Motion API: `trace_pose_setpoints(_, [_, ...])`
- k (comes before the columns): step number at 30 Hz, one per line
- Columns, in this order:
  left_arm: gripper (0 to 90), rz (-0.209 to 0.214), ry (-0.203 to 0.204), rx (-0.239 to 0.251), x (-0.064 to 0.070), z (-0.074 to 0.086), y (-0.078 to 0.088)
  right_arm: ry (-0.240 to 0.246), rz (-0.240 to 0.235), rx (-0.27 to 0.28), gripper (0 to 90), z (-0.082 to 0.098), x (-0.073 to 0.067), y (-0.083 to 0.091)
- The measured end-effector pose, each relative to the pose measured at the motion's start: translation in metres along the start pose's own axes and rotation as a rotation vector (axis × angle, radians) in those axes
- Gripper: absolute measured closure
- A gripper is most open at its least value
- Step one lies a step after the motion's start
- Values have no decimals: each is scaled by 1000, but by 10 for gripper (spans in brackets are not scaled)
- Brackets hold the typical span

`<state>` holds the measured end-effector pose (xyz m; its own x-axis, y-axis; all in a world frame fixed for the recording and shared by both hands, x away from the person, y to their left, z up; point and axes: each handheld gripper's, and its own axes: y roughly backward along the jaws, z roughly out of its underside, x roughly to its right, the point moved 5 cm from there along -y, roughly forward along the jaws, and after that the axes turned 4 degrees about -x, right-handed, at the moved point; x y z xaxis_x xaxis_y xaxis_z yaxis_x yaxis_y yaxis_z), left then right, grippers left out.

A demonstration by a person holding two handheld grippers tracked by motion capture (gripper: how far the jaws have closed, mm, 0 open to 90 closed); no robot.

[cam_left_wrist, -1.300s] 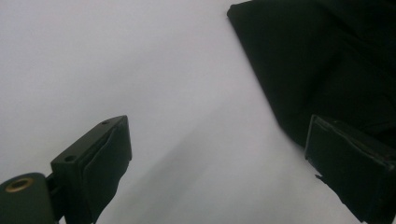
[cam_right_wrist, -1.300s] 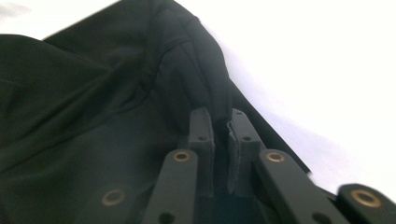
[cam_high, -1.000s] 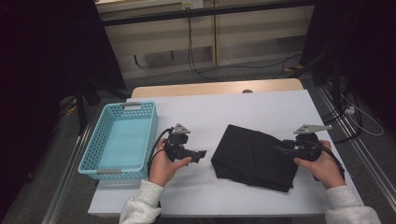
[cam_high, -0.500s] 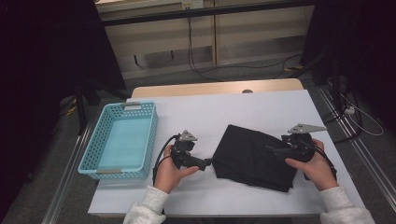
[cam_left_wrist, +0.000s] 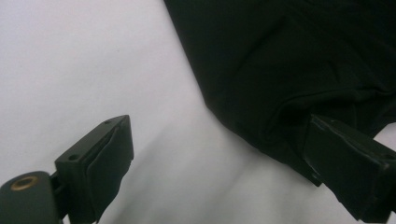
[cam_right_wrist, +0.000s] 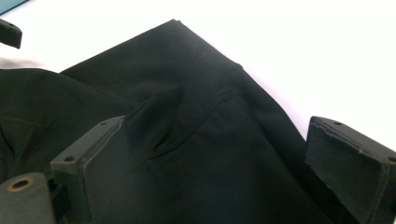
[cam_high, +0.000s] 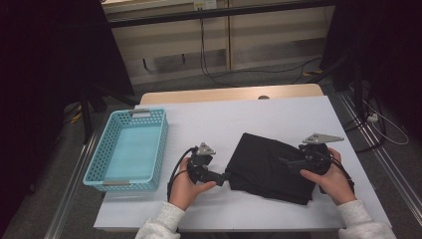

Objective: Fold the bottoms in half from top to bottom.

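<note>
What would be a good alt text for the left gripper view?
Two open black jaws of the left gripper reach over a white table toward the edge of a folded black cloth. The right-hand jaw lies at the cloth's near edge, the other over bare table; nothing is gripped.
</note>
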<state>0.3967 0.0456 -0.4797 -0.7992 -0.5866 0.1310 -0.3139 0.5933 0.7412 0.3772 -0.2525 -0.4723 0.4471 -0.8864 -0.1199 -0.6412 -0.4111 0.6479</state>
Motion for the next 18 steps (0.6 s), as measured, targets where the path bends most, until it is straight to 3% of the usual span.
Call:
trace_pose_setpoints(4, [95, 18, 6, 5, 3, 2, -4, 11, -5, 6, 61, -1, -2, 0])
trace_pose_setpoints(9, [116, 5, -16, -1, 5, 3, -7, 19, 2, 1, 68, 0, -1, -1])
trace_pose_setpoints(18, [165, 3, -19, -10, 9, 6, -13, 27, 6, -1, 74, 1, -2, -3])
